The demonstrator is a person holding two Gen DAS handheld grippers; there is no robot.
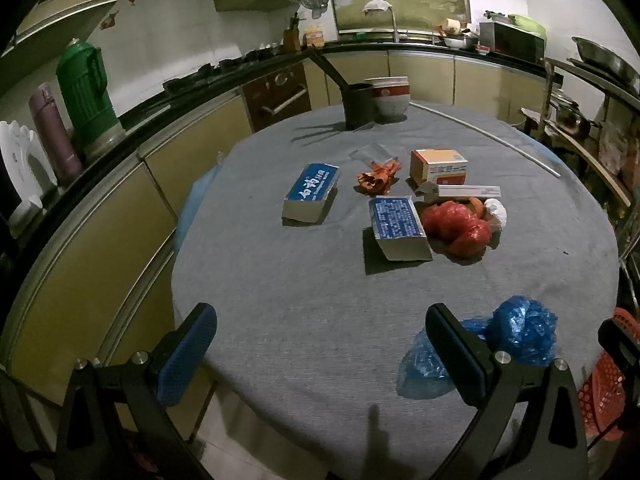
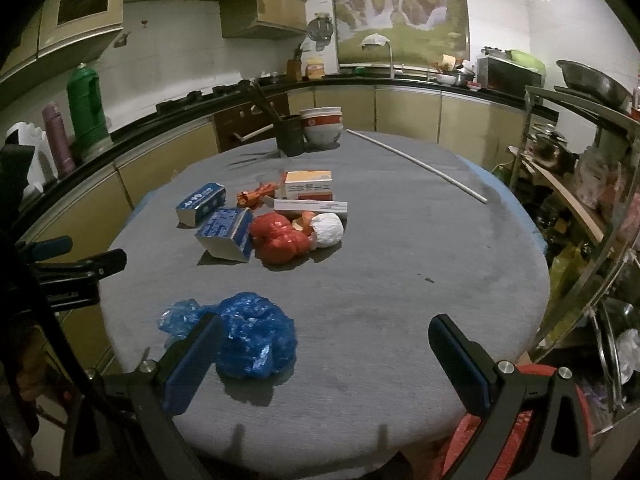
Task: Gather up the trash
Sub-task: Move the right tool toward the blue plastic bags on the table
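A: What's the surface and room like?
B: A round bench (image 2: 400, 280) under a grey cloth, in a dim kitchen with yellow cabinets, a waterfall picture (image 2: 400, 0) on the wall and a green thermos (image 1: 86, 92) on the counter.

A: Where's the trash lying?
B: A crumpled blue bag (image 2: 252, 336) sits near the front edge. Mid-bench there are two blue boxes (image 1: 312, 194) with their long axes running away from the cameras, an orange-and-white box (image 1: 440, 166), a red bag (image 1: 456, 228) and a white paper wad (image 1: 496, 210).

A: Any writing you can read?
B: White characters on the blue boxes, too blurred to read.

A: And each claw?
B: The left claw (image 1: 320, 356) is spread wide and holds nothing; the right claw (image 2: 324, 364) is likewise, with the blue bag just beside its left finger. A red mesh basket (image 2: 520, 420) shows below the rim
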